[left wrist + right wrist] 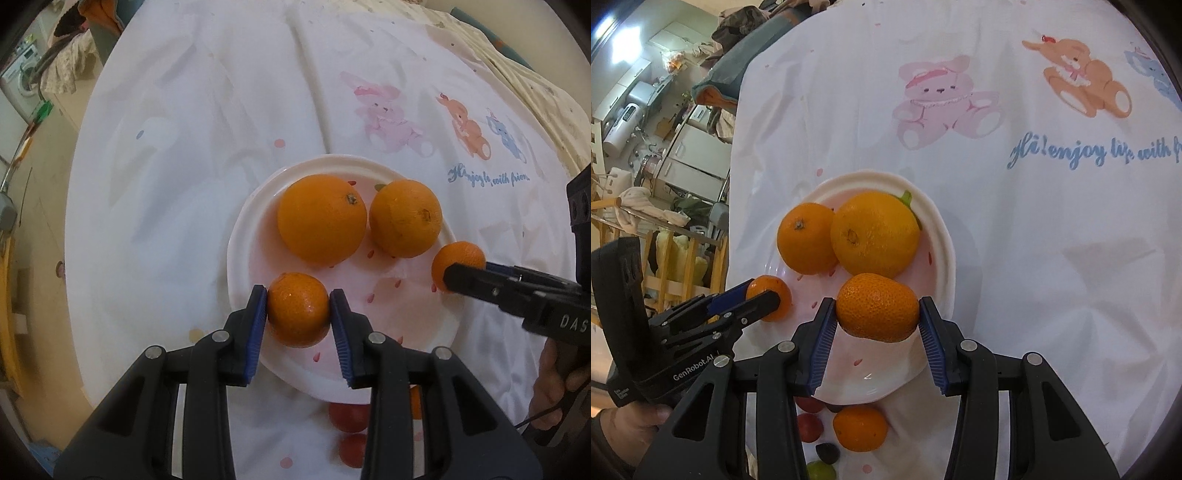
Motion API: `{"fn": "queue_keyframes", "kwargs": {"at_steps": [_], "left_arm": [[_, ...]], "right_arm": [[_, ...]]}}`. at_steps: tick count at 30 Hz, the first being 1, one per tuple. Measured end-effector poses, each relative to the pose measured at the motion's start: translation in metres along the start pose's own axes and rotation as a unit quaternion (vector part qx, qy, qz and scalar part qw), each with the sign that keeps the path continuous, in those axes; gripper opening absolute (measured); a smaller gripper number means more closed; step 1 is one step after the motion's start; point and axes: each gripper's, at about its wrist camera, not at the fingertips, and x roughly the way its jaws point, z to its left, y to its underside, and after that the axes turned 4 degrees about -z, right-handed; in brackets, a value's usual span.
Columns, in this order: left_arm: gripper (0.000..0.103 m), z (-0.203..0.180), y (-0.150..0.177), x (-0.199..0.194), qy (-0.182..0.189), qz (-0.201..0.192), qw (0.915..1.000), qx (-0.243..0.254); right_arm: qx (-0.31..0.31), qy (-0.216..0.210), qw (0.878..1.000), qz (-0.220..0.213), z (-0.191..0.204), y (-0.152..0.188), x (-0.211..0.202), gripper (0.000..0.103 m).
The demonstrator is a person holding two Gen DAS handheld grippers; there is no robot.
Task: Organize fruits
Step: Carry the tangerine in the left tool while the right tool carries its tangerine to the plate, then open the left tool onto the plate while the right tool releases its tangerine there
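Left tool, angled steeply down, pinching a small orange over the plate. Right tool, likewise tilted, pinching another orange over the plate's rim, apparently not touching it.

Both grippers point steeply down. The left gripper has its jaws clamped on a small orange. The right gripper likewise grips another orange.

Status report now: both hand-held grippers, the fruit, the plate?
Left hand-held gripper shut on small orange. Right hand-held gripper shut on another orange. Two big oranges on plate. Nothing blocking.
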Motion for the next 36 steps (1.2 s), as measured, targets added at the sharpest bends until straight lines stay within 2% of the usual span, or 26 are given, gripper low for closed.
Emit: {"fn": "queue_keyframes", "kwargs": {"at_steps": [8,15,19,28,30,32,33,36], "left_arm": [[0.032,-0.008,-0.006,0.005,-0.006,0.002,0.9998,0.018],[0.032,-0.005,-0.008,0.011,-0.006,0.011,0.9999,-0.003],[0.032,-0.009,-0.007,0.010,-0.022,0.001,0.9996,0.017],[0.033,-0.005,-0.007,0.013,-0.011,0.016,0.9998,0.003],[0.046,-0.004,-0.008,0.010,-0.010,0.010,0.9999,0.000],[0.070,-0.004,-0.009,0.006,-0.018,-0.001,0.9998,0.002],[0.073,-0.004,-0.010,0.004,-0.021,-0.007,0.9998,0.003],[0.076,-0.004,-0.011,0.002,-0.018,-0.010,0.9998,0.002]], "right_arm": [[0.007,0.011,1.000,0.003,-0.005,0.000,0.003,0.047],[0.003,0.016,1.000,-0.002,-0.004,0.001,-0.001,0.048],[0.006,0.019,1.000,-0.006,-0.006,0.000,-0.003,0.049],[0.003,0.019,1.000,-0.011,-0.004,-0.002,-0.005,0.050],[0.004,0.016,1.000,-0.018,-0.003,-0.004,-0.007,0.057],[0.010,0.010,1.000,-0.022,-0.004,-0.006,-0.010,0.064],[0.013,0.008,1.000,-0.025,-0.005,-0.007,-0.011,0.069],[0.014,0.009,0.999,-0.037,-0.005,-0.009,-0.017,0.071]]}}
